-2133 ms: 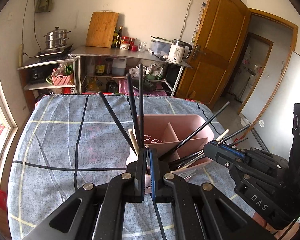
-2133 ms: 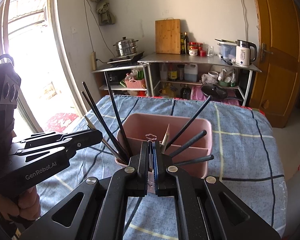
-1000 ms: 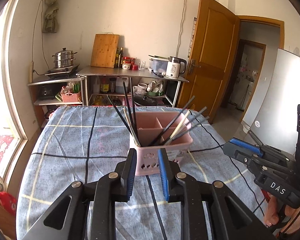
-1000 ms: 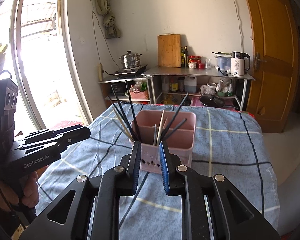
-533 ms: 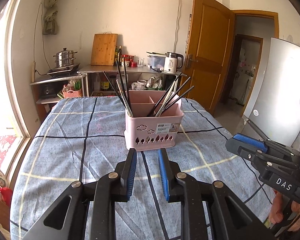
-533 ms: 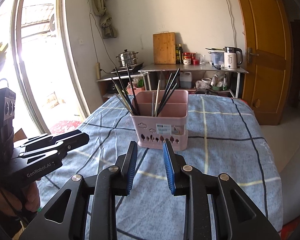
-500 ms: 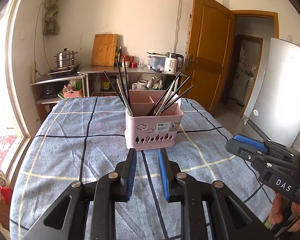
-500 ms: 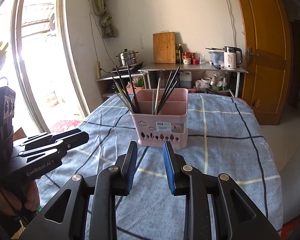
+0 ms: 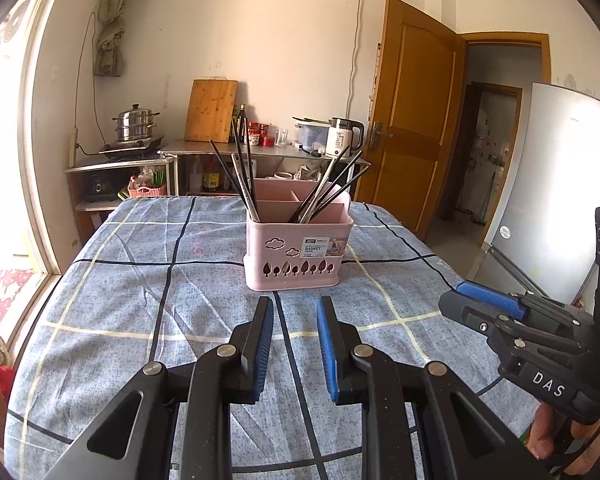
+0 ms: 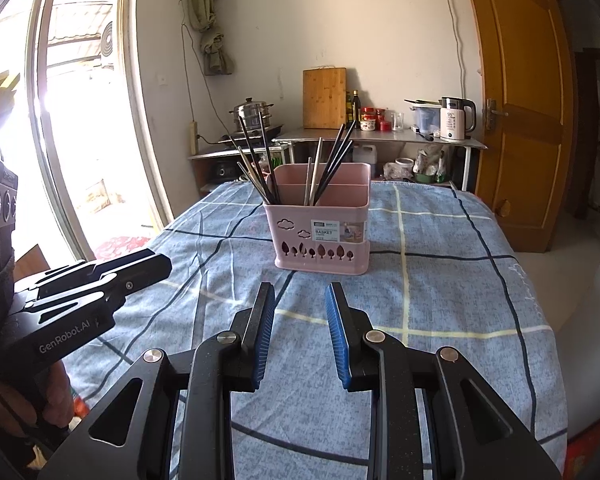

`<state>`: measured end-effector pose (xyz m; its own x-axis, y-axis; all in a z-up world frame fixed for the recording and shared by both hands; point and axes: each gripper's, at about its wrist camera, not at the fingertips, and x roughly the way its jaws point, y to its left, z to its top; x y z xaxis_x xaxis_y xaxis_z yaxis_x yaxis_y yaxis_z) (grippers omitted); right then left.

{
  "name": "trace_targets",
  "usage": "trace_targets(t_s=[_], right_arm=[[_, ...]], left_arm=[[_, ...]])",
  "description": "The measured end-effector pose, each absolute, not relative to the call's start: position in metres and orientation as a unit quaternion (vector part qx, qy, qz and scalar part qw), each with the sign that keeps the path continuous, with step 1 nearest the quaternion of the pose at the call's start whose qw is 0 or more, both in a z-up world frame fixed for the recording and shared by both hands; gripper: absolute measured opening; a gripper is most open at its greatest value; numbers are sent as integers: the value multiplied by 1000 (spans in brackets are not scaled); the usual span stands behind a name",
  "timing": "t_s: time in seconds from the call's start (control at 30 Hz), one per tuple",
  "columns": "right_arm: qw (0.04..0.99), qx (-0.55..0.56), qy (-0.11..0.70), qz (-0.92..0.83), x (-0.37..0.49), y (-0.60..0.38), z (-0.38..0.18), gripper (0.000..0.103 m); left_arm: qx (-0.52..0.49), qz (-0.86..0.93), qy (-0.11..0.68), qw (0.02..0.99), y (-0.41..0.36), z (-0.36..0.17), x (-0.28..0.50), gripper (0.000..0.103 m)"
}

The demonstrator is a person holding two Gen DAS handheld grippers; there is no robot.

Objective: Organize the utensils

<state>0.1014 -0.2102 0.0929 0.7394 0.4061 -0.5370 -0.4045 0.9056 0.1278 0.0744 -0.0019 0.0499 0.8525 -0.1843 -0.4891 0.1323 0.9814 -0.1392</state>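
A pink utensil basket (image 9: 298, 254) stands upright on the blue checked tablecloth (image 9: 140, 304). It holds several dark and pale chopsticks (image 9: 242, 176) that lean out of its front compartments. My left gripper (image 9: 294, 312) is open and empty, a short way in front of the basket. My right gripper (image 10: 300, 298) is open and empty, also in front of the basket (image 10: 320, 236), where the chopsticks (image 10: 260, 164) show too. The right gripper also shows at the right edge of the left wrist view (image 9: 488, 308), and the left one at the left of the right wrist view (image 10: 112, 276).
Behind the table stands a metal shelf unit (image 9: 228, 152) with a cutting board, steel pot, bottles and kettle. A wooden door (image 9: 412, 136) stands open at the right, next to a fridge (image 9: 560, 208). A bright glass door (image 10: 60, 120) is to the left.
Both grippers have opened and drawn back from the basket, which was tilted close under them 2 s ago and now stands upright on the cloth.
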Motion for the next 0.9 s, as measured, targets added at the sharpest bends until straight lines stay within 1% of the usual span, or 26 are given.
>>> trace_targets(t_s=[0.57,0.9], right_arm=[[939,0,274,206,91,-211,80,28],[940,-1,272,204,88,-212,79,28]], left_arm=[[-53,-75,255,963,2,28,64,22],[-51,-73,251,964,2,26,65,22]])
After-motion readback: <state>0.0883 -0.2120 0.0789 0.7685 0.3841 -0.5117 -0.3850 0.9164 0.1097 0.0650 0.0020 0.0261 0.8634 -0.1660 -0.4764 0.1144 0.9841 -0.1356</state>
